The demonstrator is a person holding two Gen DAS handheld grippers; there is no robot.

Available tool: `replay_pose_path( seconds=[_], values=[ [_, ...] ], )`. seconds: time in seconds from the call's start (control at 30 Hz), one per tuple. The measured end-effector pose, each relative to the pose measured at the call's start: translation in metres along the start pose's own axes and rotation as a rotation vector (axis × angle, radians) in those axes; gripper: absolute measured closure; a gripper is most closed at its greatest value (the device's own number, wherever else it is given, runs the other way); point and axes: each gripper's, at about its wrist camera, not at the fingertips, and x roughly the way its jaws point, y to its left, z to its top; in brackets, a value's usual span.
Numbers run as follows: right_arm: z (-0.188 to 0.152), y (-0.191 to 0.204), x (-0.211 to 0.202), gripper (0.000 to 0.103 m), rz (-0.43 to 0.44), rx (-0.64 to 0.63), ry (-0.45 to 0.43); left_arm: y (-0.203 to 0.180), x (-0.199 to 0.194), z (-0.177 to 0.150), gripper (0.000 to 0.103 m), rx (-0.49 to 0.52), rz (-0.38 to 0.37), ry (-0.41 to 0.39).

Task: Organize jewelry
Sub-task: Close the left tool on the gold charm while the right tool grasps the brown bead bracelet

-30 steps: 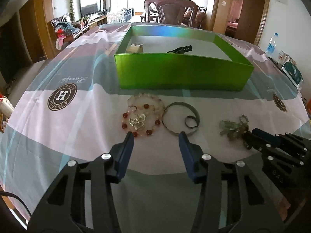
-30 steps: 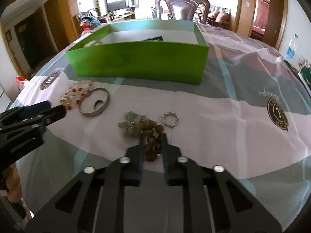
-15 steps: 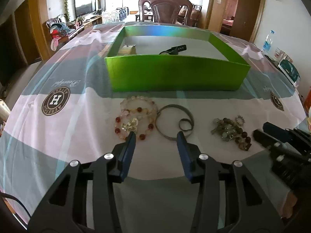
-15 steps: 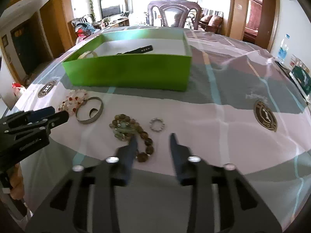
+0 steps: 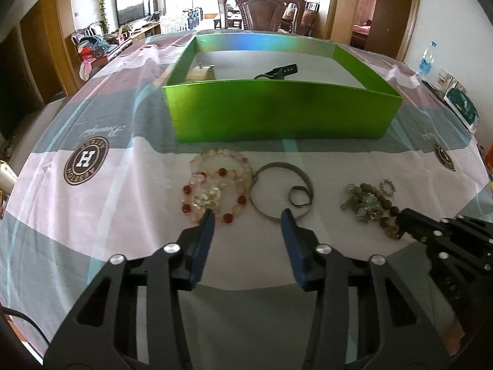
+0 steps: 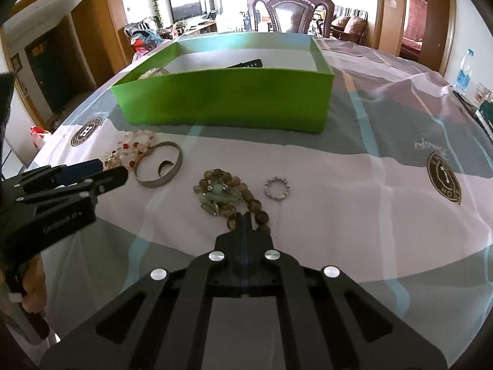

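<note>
Right wrist view: right gripper (image 6: 245, 215) jaws pressed together at the brown bead bracelet (image 6: 231, 195), hold unclear; lift slowly toward green box (image 6: 222, 98). Left gripper (image 5: 246, 215) jaws gape empty

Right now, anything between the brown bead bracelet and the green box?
Only bare tablecloth lies between the brown bead bracelet and the green box. The box's near wall stands upright, so the bracelet must be lifted over it. The right hand-held gripper is closed at the bracelet's near end.
</note>
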Motion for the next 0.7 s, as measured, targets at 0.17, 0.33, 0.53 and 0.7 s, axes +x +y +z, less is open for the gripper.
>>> replay_pose_path(
  seconds=[0.17, 0.33, 0.53, 0.7],
  values=[
    [0.0, -0.01, -0.032, 0.103, -0.01, 0.031, -0.072, 0.019, -0.002, -0.002, 0.066, -0.025, 0.013, 0.009],
    [0.0, -0.015, -0.039, 0.103, -0.065, 0.036, -0.086, 0.038, -0.002, -0.001, 0.066, -0.057, 0.023, 0.009],
    [-0.007, -0.015, -0.011, 0.091, -0.06, 0.057, -0.014, 0.04, 0.011, 0.007, 0.066, -0.047, 0.013, 0.031],
    [-0.007, -0.011, -0.006, 0.057, -0.046, 0.056, -0.013, 0.03, 0.025, 0.014, 0.066, -0.012, 0.001, 0.048]
  ],
)
